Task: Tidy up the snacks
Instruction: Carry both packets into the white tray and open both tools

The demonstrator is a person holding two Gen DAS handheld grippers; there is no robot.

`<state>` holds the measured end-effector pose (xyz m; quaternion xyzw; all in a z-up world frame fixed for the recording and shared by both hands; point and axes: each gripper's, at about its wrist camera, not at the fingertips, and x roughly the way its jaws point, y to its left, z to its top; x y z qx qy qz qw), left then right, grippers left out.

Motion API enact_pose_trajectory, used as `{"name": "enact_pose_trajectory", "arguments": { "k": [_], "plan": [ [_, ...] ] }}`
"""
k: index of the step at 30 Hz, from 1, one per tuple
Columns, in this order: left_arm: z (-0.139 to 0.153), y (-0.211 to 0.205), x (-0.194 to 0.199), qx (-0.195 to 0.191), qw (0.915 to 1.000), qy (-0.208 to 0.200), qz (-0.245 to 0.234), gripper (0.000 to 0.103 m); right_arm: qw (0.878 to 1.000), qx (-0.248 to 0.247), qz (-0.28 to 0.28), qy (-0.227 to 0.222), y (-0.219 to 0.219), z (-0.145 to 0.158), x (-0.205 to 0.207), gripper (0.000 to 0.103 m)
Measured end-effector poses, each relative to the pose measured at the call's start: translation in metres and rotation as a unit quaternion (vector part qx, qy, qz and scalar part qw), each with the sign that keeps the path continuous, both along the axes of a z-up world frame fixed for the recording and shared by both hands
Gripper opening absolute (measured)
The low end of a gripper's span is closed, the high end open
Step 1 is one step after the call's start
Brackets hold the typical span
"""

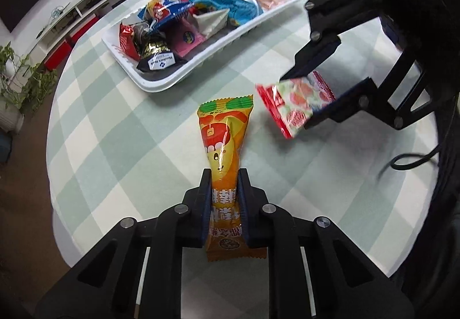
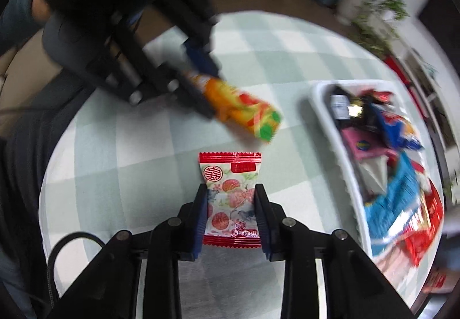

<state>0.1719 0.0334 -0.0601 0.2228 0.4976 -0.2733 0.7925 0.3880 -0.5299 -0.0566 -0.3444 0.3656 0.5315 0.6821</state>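
Between the fingers of the left tool (image 1: 224,175) sits an orange snack packet (image 1: 222,143), clamped tight at its waist, its green-edged top reaching forward past the tips above the checked worktop (image 1: 120,129). Just ahead and to the right of that tool, the right tool (image 1: 296,101) has its fingers pressed against both sides of a red-and-white candy packet (image 1: 296,101), held tilted clear of the cloth. Seen from the right tool (image 2: 231,189), the same candy packet (image 2: 230,192) stands between its fingers, red serrated edges at top and bottom. Beyond both tools, farther across the worktop, lies a white tray (image 1: 218,50) heaped with wrapped snacks (image 1: 221,2) in blue, red, pink and black. Past the worktop's far edge stand a low white shelf unit (image 1: 86,8) and trailing green plants (image 1: 26,80).
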Motion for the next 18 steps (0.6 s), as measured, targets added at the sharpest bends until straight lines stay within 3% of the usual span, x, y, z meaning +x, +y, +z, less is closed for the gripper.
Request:
{"name": "enact_pose_trajectory", "arguments": {
  "k": [3,7,12,18],
  "plan": [
    [0.011,0.001,0.000,-0.033,0.9992,-0.005,0.021,0.015,0.990,0.094,-0.102,0.039,-0.035,0.019,0.010,0.033],
    [0.026,0.002,0.007,-0.076,0.9951,-0.018,0.061,0.015,0.961,0.165,-0.210,0.070,-0.074,0.029,0.013,0.033],
    [0.049,-0.001,0.019,-0.158,0.9800,-0.030,0.118,0.015,0.932,0.202,-0.293,0.071,-0.123,0.036,0.015,0.033],
    [0.083,-0.015,0.059,-0.213,0.9642,-0.052,0.149,0.015,0.892,0.235,-0.377,0.081,-0.163,0.057,0.049,0.033]
  ]
}}
